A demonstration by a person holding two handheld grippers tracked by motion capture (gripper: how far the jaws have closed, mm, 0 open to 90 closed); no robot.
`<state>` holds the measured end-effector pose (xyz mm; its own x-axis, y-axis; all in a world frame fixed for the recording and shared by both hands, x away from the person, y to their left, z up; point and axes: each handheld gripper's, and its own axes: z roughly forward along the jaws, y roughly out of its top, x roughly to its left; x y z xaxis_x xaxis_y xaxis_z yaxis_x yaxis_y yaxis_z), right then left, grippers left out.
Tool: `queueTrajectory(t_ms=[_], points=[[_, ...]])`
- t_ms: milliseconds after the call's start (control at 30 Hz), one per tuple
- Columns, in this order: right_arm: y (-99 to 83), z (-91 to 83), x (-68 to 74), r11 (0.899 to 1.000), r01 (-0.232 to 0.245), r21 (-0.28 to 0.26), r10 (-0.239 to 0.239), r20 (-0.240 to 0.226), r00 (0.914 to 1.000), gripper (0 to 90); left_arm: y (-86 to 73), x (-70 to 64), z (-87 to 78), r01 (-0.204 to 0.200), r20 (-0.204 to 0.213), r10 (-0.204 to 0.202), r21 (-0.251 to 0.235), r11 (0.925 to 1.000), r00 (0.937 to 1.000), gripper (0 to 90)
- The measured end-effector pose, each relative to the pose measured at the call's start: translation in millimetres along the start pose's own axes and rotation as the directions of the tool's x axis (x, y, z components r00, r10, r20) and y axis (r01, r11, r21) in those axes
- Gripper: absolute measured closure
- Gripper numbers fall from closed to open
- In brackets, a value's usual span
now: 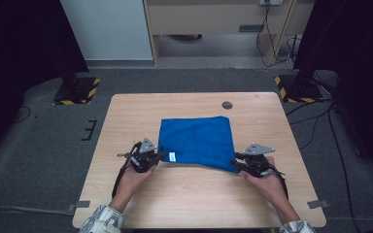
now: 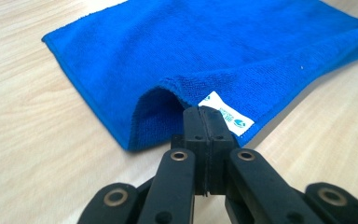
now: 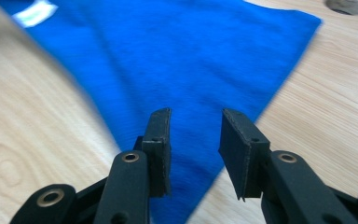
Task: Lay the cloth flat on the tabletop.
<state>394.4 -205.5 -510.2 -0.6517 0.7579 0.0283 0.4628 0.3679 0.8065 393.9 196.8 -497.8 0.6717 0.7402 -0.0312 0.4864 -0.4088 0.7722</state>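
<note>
Cloth: blue microfibre rectangle w/ stitched hem (image 1: 196,143), lying flat on light wood-grain surface (image 1: 184,194), approx. centre, slightly toward the far half. White printed care label (image 2: 227,119) sits at the near-left corner.

Left tongs (image 1: 161,156): at near-left corner of cloth. Left gripper view shows both jaws pressed together, no gap, clamped on the cloth hem just beside the label. Corner is raised off the surface; fabric forms a small arch left of the jaws, w/ shadow beneath. Rest of cloth stays flat.

Right tongs (image 3: 195,140): at near-right corner of cloth. Right gripper view shows jaws apart, clear gap between pads, nothing clamped. Pointed cloth corner lies under and between the jaws, flat on the surface. Contact betw. jaws and fabric: cannot tell, view is blurred.

High view: person's hands enter from the bottom edge, one per tongs, patterned sleeves at wrists. Grey three-cornered plate on top of each unit. Round dark grommet hole (image 1: 227,105) in the surface beyond the cloth's far edge, apart from it.
</note>
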Motion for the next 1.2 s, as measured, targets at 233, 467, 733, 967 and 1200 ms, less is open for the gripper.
queueTrajectory(t_ms=[233, 467, 733, 967, 1200], points=[[-5.5, 3.6, 0.0, 0.999, 0.004, 0.046, -0.005, 0.013, 0.9999, 61.7, -17.6, 2.2, -17.6, 0.023, 0.022, -0.023, 0.024, 0.9995, 0.9995, 89.9], [-9.7, 14.1, 10.2, 0.992, 0.056, 0.114, -0.057, -0.001, 0.9984, 58.8, -26.8, 3.2, -17.4, 0.030, 0.014, -0.031, 0.063, 0.9976, 0.9994, 89.9], [-14.6, 14.4, 14.3, 0.988, 0.090, 0.122, -0.092, 0.016, 0.9956, 56.9, -31.5, 1.0, -12.1, 0.021, 0.013, -0.023, 0.096, 0.9952, 0.9997, 89.7], [-17.7, 8.6, 15.3, 0.987, 0.092, 0.132, -0.096, 0.023, 0.9952, 57.4, -34.7, -8.3, -15.0, 0.009, 0.024, -0.011, 0.111, 0.9938, 0.9996, 89.7], [-22.8, -3.5, 18.7, 0.981, 0.106, 0.162, -0.110, 0.017, 0.9938, 57.4, -39.8, -14.7, -24.1, 0.030, 0.049, -0.036, 0.110, 0.9934, 0.9982, 89.7]])
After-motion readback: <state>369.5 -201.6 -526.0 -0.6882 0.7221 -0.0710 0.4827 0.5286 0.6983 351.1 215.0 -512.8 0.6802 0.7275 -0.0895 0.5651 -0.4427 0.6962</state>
